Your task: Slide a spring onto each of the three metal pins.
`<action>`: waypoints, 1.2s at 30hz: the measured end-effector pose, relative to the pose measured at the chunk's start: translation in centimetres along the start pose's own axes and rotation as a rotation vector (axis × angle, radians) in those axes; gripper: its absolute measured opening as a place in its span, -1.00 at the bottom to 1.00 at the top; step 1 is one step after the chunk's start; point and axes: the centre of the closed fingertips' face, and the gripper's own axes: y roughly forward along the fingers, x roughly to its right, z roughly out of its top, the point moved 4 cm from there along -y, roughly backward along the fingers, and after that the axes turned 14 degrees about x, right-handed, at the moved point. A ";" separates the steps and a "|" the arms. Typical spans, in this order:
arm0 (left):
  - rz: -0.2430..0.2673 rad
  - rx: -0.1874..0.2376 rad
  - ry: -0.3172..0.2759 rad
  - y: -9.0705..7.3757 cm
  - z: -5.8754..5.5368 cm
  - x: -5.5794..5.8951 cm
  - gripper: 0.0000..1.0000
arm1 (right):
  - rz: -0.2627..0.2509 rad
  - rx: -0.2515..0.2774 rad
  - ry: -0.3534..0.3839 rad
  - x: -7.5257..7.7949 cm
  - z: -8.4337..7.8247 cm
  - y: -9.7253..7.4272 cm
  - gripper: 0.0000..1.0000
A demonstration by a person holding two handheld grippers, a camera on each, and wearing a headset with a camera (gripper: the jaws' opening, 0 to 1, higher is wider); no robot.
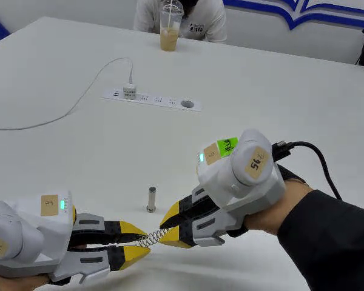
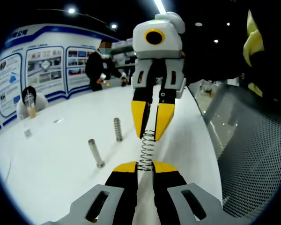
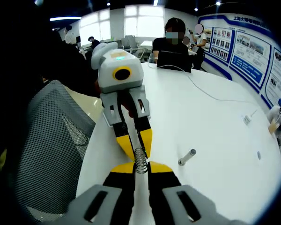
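Observation:
A short metal spring (image 1: pixel 150 237) spans the gap between my two grippers, just above the white table (image 1: pixel 249 91). My left gripper (image 1: pixel 142 241) is shut on its left end and my right gripper (image 1: pixel 164 233) is shut on its right end, yellow tips nearly meeting. A bare metal pin (image 1: pixel 151 199) stands upright just beyond them. In the left gripper view the spring (image 2: pixel 147 150) runs from my left gripper (image 2: pixel 145 167) up to the right gripper (image 2: pixel 151 135). There the bare pin (image 2: pixel 95 153) stands to the left, and a second pin (image 2: pixel 117 129) behind it looks ribbed, as if wrapped by a spring. The right gripper view shows the spring (image 3: pixel 140 160) and the pin (image 3: pixel 187 157).
A white power strip (image 1: pixel 151 99) with a plugged charger (image 1: pixel 129 91) and a trailing cable lies mid-table. An iced drink cup (image 1: pixel 170 27) stands at the far edge before a seated person. A grey mesh chair (image 3: pixel 51 154) is beside the near table edge.

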 end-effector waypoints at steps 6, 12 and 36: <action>-0.001 0.001 0.003 0.1 0.0 0.0 -0.78 | -0.005 0.005 -0.015 0.0 0.9 0.2 -0.78; -0.007 0.002 0.004 0.3 0.1 0.1 -0.78 | -0.005 0.012 -0.035 -0.1 1.7 0.5 -0.78; -0.022 0.009 0.010 0.7 0.4 0.4 -0.79 | 0.001 0.046 -0.051 -0.5 3.1 1.4 -0.76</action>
